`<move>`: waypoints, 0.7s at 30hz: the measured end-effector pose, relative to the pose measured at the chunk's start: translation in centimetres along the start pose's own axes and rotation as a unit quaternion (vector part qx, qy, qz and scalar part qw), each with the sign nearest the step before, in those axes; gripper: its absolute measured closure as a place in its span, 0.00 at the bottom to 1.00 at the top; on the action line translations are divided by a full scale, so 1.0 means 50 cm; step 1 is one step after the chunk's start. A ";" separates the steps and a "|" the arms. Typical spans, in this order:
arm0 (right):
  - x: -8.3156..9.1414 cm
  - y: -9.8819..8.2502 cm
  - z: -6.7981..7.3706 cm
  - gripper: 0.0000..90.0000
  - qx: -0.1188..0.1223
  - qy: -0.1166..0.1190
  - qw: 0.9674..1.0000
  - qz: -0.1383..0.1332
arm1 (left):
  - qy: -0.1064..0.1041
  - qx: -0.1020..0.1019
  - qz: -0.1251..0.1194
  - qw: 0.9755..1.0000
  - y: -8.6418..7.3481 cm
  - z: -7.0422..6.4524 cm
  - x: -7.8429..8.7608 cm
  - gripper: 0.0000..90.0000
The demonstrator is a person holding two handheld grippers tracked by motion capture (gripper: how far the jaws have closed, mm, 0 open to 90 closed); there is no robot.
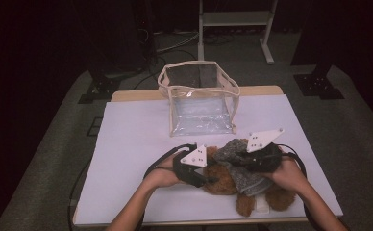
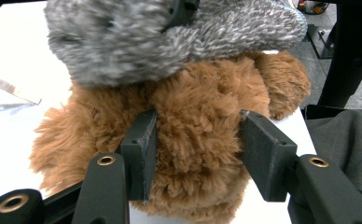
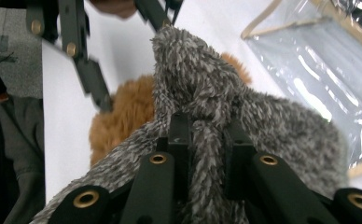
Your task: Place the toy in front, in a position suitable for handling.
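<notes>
White table (image 1: 136, 144) — left jaws around brown teddy bear (image 2: 193, 116), right jaws pinching grey cloth (image 3: 207, 93).

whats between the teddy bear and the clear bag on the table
Nothing: in the high view a bare strip of white table separates the teddy bear from the clear bag.

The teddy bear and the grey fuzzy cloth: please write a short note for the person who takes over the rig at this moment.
Left gripper: jaws pressed on the brown teddy bear, pinning it on the white table.
Right gripper: shut on a fold of the grey fuzzy cloth, which lies over the bear.
Clear bag: stands open behind them, with nothing visible inside.
Done: both things gripped.
Left: probably finish handling the cloth on the bear, then perhaps bag it.
</notes>
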State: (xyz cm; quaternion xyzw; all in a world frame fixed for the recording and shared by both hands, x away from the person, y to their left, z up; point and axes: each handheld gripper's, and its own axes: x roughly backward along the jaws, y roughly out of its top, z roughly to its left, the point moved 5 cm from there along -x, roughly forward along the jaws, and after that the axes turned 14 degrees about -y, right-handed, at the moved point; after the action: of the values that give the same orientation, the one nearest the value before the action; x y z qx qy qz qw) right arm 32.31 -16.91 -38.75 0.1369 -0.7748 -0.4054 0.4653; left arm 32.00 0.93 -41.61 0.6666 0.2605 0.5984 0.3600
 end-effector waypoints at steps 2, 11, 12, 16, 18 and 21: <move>0.006 -0.010 0.004 0.85 0.000 0.005 1.000 0.001 | 0.001 0.001 -0.004 1.000 0.002 0.001 0.003 0.54; -0.003 0.020 0.002 0.85 0.003 0.011 1.000 -0.002 | -0.010 0.001 0.012 1.000 -0.002 -0.007 -0.013 0.53; -0.014 0.023 -0.001 0.85 0.001 0.018 1.000 0.000 | -0.011 0.002 0.013 1.000 -0.003 -0.008 -0.013 0.53; -0.010 0.010 -0.008 0.85 -0.005 0.020 1.000 0.008 | -0.010 0.000 0.011 1.000 -0.004 -0.009 -0.013 0.53; -0.002 -0.001 -0.013 0.85 -0.009 0.019 1.000 0.014 | -0.009 -0.003 0.011 1.000 -0.003 -0.009 -0.014 0.53; 0.001 0.000 -0.015 0.85 -0.013 0.017 1.000 0.013 | -0.009 -0.008 0.015 1.000 0.000 -0.013 -0.018 0.53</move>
State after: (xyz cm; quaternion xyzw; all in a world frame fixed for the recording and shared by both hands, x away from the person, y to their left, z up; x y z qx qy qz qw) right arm 32.92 -17.33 -38.56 0.1276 -0.7631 -0.4072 0.4853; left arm 31.23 0.33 -42.16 0.6729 0.2425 0.5996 0.3589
